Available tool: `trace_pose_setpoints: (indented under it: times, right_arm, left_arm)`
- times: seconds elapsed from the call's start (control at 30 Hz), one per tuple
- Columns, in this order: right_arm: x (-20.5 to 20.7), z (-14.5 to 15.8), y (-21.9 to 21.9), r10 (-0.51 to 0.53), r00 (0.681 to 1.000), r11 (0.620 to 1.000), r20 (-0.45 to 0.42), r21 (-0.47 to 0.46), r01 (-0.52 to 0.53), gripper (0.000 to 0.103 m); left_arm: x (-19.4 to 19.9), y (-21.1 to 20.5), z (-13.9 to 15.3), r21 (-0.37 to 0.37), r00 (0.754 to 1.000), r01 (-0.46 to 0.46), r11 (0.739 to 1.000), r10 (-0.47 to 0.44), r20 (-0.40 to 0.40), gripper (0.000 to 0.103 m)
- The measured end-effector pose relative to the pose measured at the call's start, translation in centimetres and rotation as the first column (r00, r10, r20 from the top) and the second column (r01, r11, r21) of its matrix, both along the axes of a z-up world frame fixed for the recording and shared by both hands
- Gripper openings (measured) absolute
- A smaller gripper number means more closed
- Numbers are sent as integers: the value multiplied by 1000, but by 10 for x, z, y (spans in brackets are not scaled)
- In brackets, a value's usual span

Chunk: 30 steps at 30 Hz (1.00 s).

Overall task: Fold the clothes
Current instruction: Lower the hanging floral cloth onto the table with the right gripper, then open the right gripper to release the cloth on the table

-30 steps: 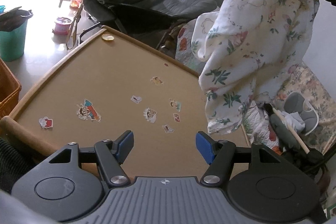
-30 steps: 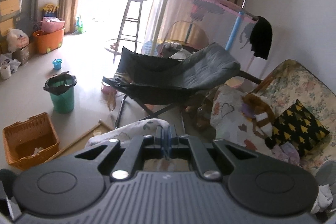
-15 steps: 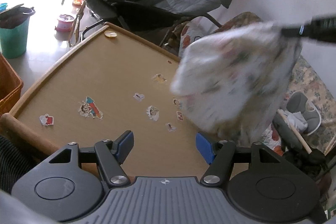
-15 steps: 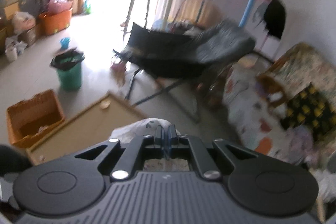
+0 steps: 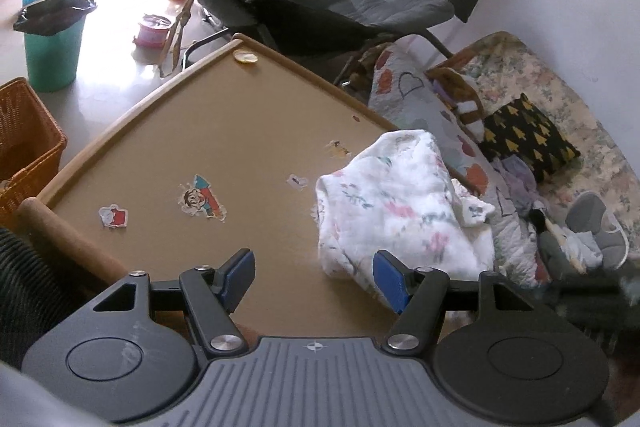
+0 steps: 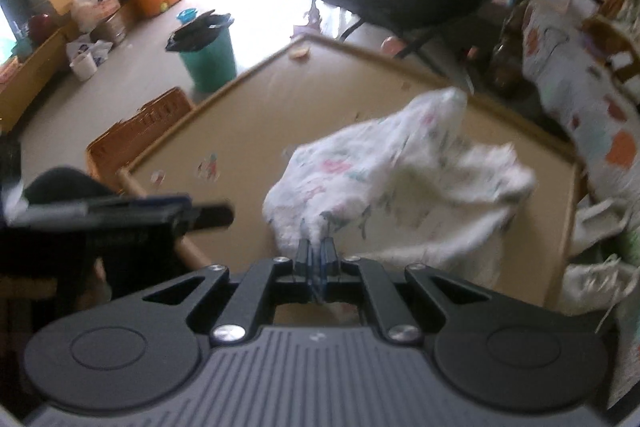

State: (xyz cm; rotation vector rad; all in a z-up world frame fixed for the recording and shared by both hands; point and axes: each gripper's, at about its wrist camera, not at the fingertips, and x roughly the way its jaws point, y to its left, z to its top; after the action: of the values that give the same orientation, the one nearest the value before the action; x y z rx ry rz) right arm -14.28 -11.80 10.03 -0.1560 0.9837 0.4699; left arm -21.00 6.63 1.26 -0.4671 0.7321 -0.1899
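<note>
A white floral garment (image 5: 400,215) lies bunched on the right part of the brown table (image 5: 224,131), some of it spilling over the right edge. My left gripper (image 5: 314,277) is open above the table's near edge, nothing between its blue pads; the cloth's near corner lies just in front of the right pad (image 5: 390,281). In the right wrist view my right gripper (image 6: 316,249) is shut on an edge of the floral garment (image 6: 400,179), which spreads blurred over the table (image 6: 248,119). The left gripper (image 6: 120,215) shows dark and blurred at the left.
Stickers dot the table top. An orange wicker basket (image 5: 24,143) and a green bin (image 5: 54,41) stand on the floor to the left. A dark folding lounge chair (image 5: 340,15) is behind the table. A floral sofa (image 5: 532,115) with a black cushion (image 5: 528,141) lies to the right.
The right gripper has swung down with the floral garment, which hung in the air at the right and now lies heaped on the table. The left gripper has stayed put, still open.
</note>
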Motion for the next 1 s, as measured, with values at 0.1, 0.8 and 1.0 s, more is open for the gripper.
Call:
trace_pose_setpoints:
  times: [0.1, 0.8, 1.0]
  right_arm:
    - [-12, -12, 1, 29, 999, 1000, -16, 6, -29, 4]
    - [-50, -48, -14, 58, 998, 995, -39, 83, -54, 5]
    - [-58, -39, -25, 69, 998, 995, -6, 70, -69, 7]
  left_arm:
    - [2, -3, -1, 21, 1000, 6, 1000, -6, -5, 67]
    - [0, -39, 13, 205, 988, 136, 969, -148, 49, 67]
    - [-1, -55, 26, 255, 977, 179, 950, -203, 72, 67]
